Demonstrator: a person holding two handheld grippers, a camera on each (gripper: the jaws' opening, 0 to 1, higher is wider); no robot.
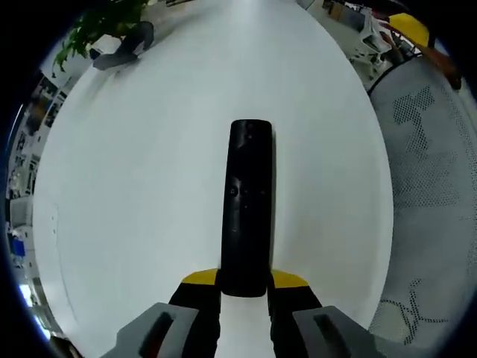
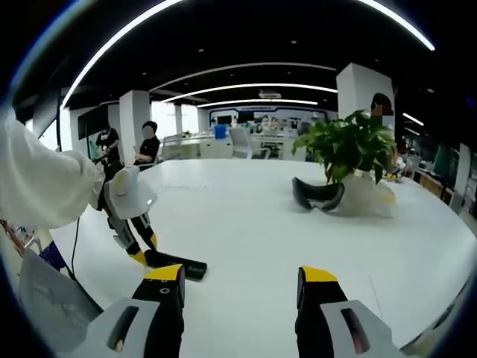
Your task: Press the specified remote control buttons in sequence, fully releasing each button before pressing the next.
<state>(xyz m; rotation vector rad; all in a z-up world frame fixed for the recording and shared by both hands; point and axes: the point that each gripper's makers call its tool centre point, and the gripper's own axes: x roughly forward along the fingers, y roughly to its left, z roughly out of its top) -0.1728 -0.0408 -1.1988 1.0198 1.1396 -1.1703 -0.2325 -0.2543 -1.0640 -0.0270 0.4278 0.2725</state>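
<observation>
White office table (image 1: 134, 171), broad and mostly bare, potted plant (image 2: 350, 149) and dark goggles (image 2: 319, 194) at far side. Remote control (image 1: 247, 209) flat on table, near end pinched between yellow-tipped jaws of left gripper (image 1: 244, 282), long axis straight ahead from those jaws, buttons up. Right gripper (image 2: 244, 287) well apart from remote control, jaws spread, nothing between them; remote control (image 2: 176, 265) low and to left of it, other gripper (image 2: 141, 253) at its end. Pressing probably falls to right gripper: swing left and down onto remote control's button face, across long axis.
</observation>
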